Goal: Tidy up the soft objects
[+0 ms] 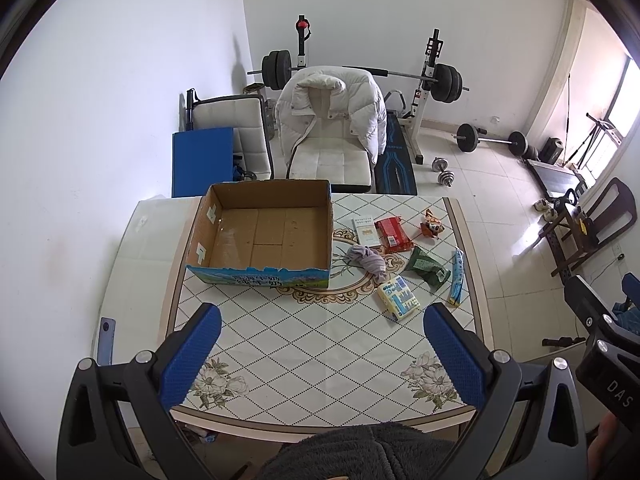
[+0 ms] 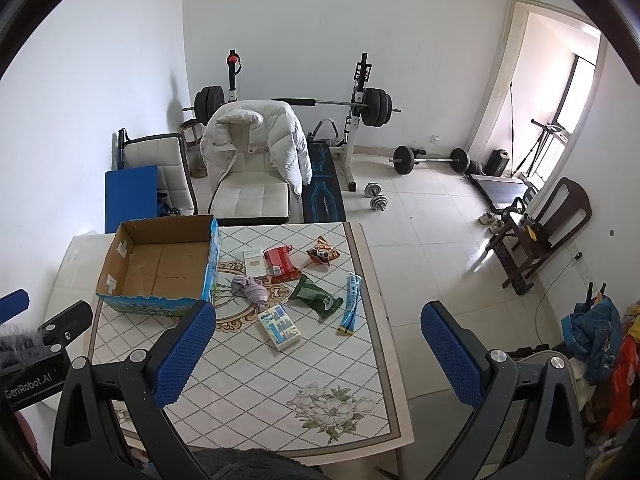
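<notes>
Both grippers are shown at the near edge of the table, above the scene. The left gripper (image 1: 322,322) is held with its blue pads spread wide and nothing between them; it is aimed over the middle of the table (image 1: 304,360). The right gripper (image 2: 318,320) is likewise spread and empty, and is set further toward the table's right edge, so that one of its pads hangs over the tiled floor.

Beyond the pads, the cardboard box (image 1: 264,232) is seen on the far left part of the table, open at the top, with only its bare floor visible inside. To its right the loose items are scattered: a crumpled grey-purple cloth (image 1: 368,260) just beside the box wall, a white and blue carton (image 1: 398,298) nearest the grippers, a green pouch (image 1: 428,268), a thin blue packet (image 1: 457,278) near the right edge, a red packet (image 1: 394,234), a white box (image 1: 366,232) and an orange snack bag (image 1: 432,224) further back.

No item is seen inside the box and none is held, so the task is judged to be at its very start. Every soft item, the cloth most plainly, remains to be gathered, presumably into the box.
</notes>
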The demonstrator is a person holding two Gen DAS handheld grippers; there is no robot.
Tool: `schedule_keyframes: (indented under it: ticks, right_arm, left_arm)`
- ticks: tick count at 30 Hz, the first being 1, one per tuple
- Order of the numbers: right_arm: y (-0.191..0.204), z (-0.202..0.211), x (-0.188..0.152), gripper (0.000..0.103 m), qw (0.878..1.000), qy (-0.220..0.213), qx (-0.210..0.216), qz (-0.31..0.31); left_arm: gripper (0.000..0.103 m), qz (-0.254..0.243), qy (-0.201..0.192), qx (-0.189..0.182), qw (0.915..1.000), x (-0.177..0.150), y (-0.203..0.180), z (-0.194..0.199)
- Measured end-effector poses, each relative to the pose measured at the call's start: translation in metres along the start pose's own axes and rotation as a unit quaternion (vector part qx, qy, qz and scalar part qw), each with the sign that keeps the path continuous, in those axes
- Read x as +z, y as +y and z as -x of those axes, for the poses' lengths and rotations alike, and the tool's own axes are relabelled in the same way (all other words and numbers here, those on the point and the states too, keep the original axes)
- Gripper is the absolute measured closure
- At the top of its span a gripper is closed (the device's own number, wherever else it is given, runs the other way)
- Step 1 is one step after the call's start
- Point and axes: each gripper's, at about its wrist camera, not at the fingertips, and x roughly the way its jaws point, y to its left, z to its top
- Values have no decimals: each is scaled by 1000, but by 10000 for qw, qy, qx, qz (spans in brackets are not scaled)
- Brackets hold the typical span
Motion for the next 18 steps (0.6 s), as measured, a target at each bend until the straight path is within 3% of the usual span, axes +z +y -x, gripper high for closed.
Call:
schedule_keyframes:
  ticks: [18]
  right_arm:
    - [-3,-1,-1,0,10000,-15,-8,-29]
  left_arm:
    - [0,8,-40,7,10000,6,1,3]
